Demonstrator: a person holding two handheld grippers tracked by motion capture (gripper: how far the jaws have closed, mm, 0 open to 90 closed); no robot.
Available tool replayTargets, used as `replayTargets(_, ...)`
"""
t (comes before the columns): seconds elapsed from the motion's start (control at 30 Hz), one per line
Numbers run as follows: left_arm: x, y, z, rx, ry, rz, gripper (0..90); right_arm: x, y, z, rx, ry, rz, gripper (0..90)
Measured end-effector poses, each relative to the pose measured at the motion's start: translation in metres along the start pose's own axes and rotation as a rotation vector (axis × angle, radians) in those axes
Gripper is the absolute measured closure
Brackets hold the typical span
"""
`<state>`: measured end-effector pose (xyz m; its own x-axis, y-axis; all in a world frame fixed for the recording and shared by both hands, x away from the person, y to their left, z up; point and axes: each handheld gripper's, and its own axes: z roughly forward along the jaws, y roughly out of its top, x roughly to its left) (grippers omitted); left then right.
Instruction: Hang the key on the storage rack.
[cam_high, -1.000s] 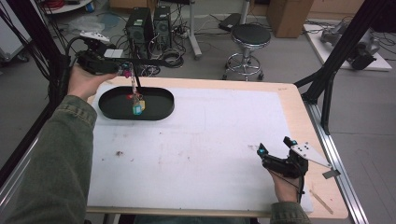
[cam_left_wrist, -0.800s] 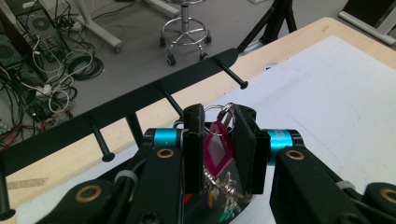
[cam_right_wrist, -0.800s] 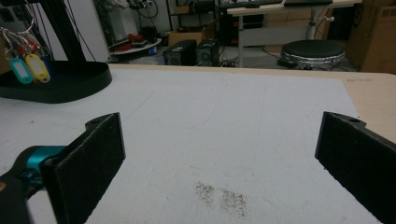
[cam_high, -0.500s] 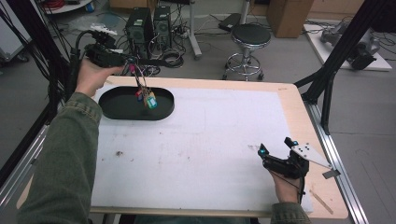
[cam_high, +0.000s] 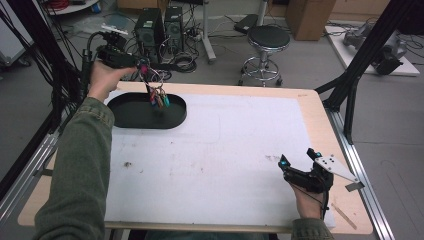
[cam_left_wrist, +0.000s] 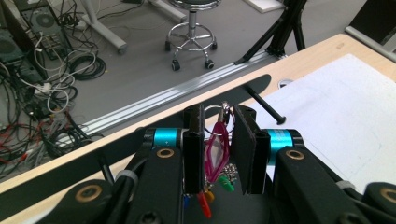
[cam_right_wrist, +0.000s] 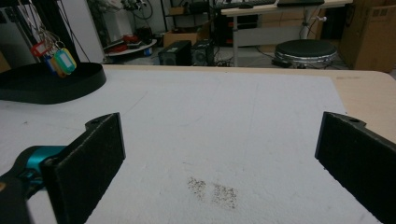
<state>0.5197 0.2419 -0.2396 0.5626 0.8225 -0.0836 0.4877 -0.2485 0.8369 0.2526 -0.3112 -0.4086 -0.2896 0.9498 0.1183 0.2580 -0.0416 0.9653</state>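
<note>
While raised, left claw (cam_high: 146, 70) dangles key tags (cam_high: 159, 98) over tray (cam_high: 131, 116).

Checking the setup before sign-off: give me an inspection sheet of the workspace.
Surface: white mat on wooden table; dark specks.
Job's things: bunch of coloured key tags hanging above black oval tray.
Clutter: thin stick at near right edge.
Grippers: left gripper shut on the bunch's ring; right gripper open, holding nothing.
Cables: tangle on floor.
Surroundings: stool, computer towers, cardboard box.
</note>
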Motion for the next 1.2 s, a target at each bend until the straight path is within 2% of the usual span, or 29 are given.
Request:
replayTargets(0.1,0.007,-0.003,0.01,0.001,-0.008,-0.004,74.3,0.001,0.0,-0.001,0.001,0.0,0.002,0.5)
replayTargets(0.23,0.009,-0.005,0.014,-0.013,-0.033,-0.031,74.3,0.003,0.0,0.0,0.007,0.0,-0.006,0.5)
replayTargets(0.3,0.008,-0.005,0.014,-0.014,-0.03,-0.03,74.1,0.002,0.0,-0.001,0.005,-0.005,-0.01,0.5)
replayTargets(0.33,0.007,-0.004,0.015,-0.01,-0.03,-0.03,74.1,0.002,0.0,-0.001,0.003,-0.006,-0.008,0.5)
replayTargets(0.4,0.004,-0.004,0.016,0.002,-0.035,-0.001,74.0,0.002,0.0,-0.002,0.001,-0.007,0.0,0.5)
replayTargets(0.47,0.002,-0.005,0.017,0.02,-0.04,0.004,73.5,0.001,0.0,-0.003,-0.002,-0.01,-0.008,0.5)
replayTargets(0.53,0.002,-0.005,0.016,0.023,-0.035,-0.009,63.7,0.002,0.0,-0.004,-0.005,-0.007,0.0,0.5)
replayTargets(0.6,0.001,-0.006,0.015,0.016,-0.064,-0.034,59.5,0.002,0.001,-0.004,-0.008,-0.008,-0.003,0.5)
replayTargets(0.67,0.001,-0.006,0.011,-0.005,-0.083,-0.06,57.5,0.002,0.001,-0.005,-0.008,-0.008,-0.002,0.5)
replayTargets(0.73,0.002,-0.008,0.004,-0.039,-0.101,-0.094,48.4,0.002,0.001,-0.005,-0.008,-0.01,0.0,0.5)
replayTargets(0.8,0.003,-0.009,0.0,-0.044,-0.095,-0.092,44.1,0.001,0.001,-0.006,-0.012,-0.009,0.003,0.5)
replayTargets(0.9,0.006,-0.014,-0.011,-0.09,-0.105,-0.105,41.1,0.001,0.001,-0.005,-0.015,-0.008,0.003,0.5)
replayTargets(0.93,0.005,-0.018,-0.019,-0.135,-0.064,-0.097,36.6,0.001,0.001,-0.005,-0.016,-0.008,0.004,0.5)
replayTargets(0.97,0.005,-0.018,-0.019,-0.135,-0.064,-0.097,29.4,0.002,0.001,-0.004,-0.014,-0.006,0.005,0.5)
replayTargets(1.03,0.005,-0.024,-0.025,-0.156,-0.069,-0.101,26.7,0.002,0.001,-0.004,-0.012,-0.005,0.003,0.5)
replayTargets(1.07,0.005,-0.026,-0.026,-0.157,-0.075,-0.109,24.7,0.002,0.002,-0.003,-0.014,-0.003,0.001,0.5)
replayTargets(1.1,0.005,-0.028,-0.028,-0.149,-0.075,-0.108,15.6,0.003,0.002,-0.003,-0.015,-0.003,-0.001,0.5)
replayTargets(1.2,0.005,-0.034,-0.032,-0.138,-0.048,-0.106,5.4,0.004,0.002,-0.002,-0.016,0.0,-0.001,0.5)
